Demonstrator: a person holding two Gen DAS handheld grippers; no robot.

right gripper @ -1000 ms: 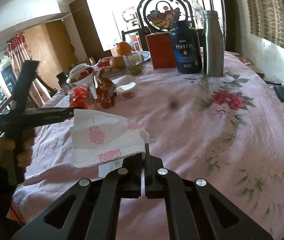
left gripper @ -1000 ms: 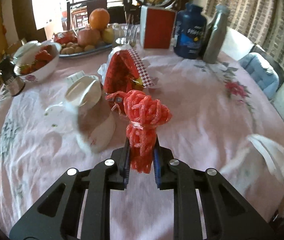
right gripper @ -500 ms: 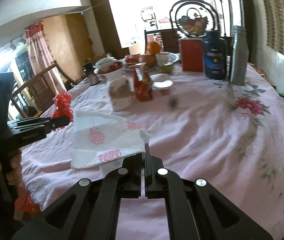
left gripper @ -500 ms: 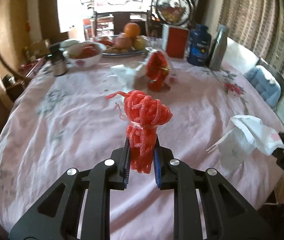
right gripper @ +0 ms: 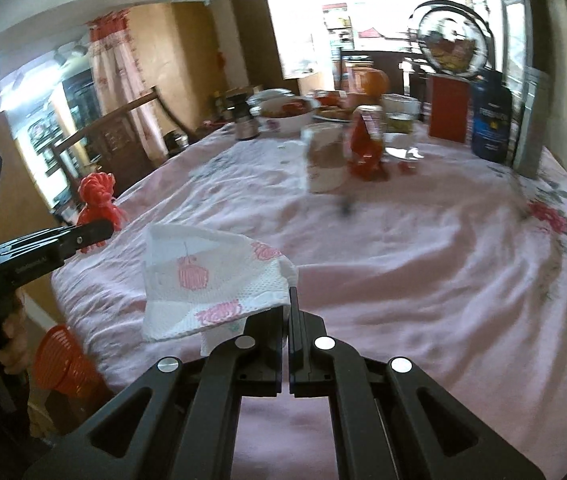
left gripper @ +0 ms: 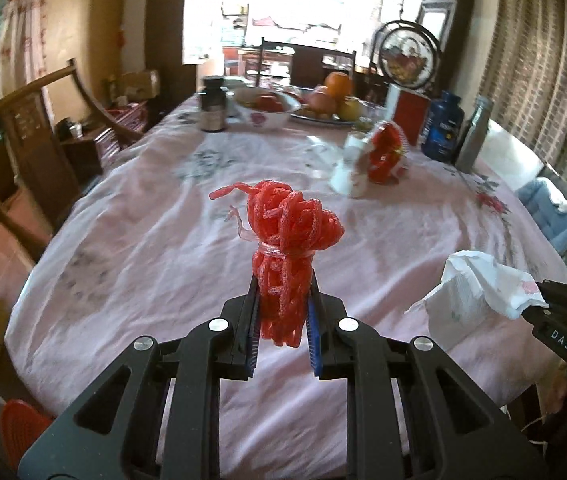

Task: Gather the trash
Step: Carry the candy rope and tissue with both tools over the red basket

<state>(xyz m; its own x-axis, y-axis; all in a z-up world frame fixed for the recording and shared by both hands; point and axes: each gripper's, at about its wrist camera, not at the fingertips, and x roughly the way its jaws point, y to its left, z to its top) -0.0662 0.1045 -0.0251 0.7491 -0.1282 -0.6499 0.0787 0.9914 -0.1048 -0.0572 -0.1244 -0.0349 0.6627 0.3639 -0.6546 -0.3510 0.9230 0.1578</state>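
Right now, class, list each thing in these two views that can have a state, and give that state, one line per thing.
left gripper: shut on the red mesh bundle
red mesh bundle: bunched, tied with a band, held above the table
right gripper: shut on the paper napkin
paper napkin: crumpled, lifted off the tablecloth
tablecloth: wrinkled
orange basket: beside the table edge, below it
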